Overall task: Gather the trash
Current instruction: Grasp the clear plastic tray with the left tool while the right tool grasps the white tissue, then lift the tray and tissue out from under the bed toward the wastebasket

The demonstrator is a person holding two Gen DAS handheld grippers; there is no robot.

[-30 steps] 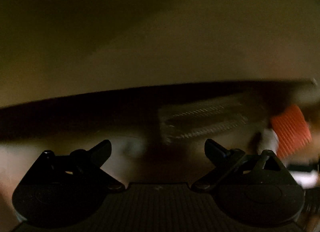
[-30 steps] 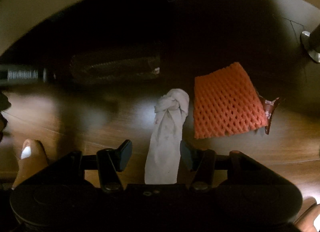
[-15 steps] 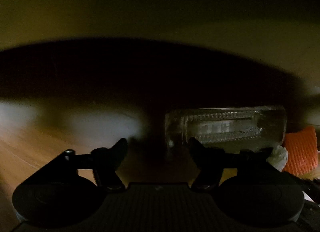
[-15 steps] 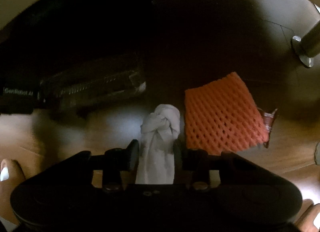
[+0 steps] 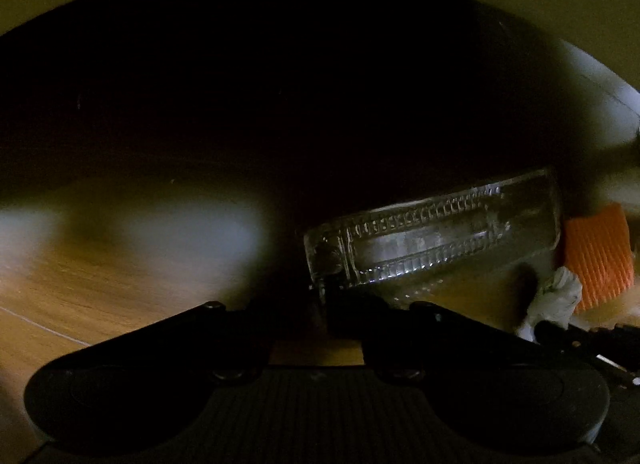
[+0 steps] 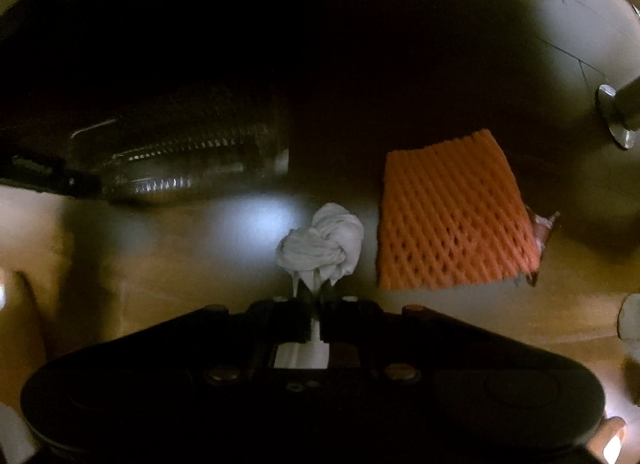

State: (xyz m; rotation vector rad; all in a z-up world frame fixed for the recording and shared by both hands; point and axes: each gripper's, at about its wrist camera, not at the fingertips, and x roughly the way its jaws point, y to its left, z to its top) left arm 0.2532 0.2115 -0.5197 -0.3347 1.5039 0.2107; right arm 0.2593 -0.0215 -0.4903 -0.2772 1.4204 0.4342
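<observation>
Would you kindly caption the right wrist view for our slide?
Right gripper shut on a twisted white tissue, beside orange foam netting.

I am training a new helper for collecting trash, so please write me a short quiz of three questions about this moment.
1. True or false: the orange foam net lies on the wooden surface, and no gripper touches it.
2. What does the right gripper hold? A) the crumpled white tissue B) a metal can C) nothing
3. Fill in: the clear plastic container is pinched at one end by the ____ gripper.

Key: 1 true. 2 A; its fingers have just closed on it. 3 left; the left gripper has also just closed.
</observation>
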